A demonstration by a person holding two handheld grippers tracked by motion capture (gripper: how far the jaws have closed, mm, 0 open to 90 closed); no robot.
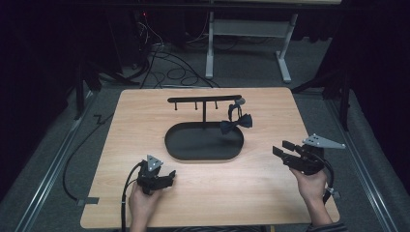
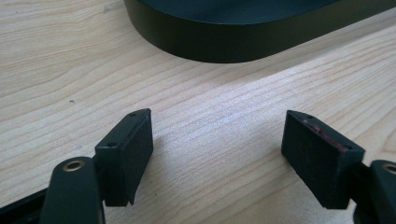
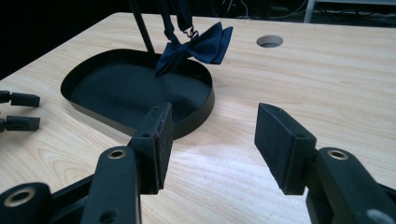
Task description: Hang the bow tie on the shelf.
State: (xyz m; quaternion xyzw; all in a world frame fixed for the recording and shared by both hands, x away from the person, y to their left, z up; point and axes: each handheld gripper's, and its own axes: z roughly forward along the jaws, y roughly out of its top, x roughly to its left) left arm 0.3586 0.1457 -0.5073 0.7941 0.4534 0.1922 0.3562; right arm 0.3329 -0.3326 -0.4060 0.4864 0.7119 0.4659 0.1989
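the dark bow tie hangs from the right end of the black stand, over the oval tray mid-surface. nothing lies between it and the right claw or left claw; both gape wide, empty.

Black two-jaw left gripper, right gripper; grey triangular plates, black cables, striped cuff

Light wood table on grey carpet, cables trailing behind (near a white desk frame), room's pretty dark.
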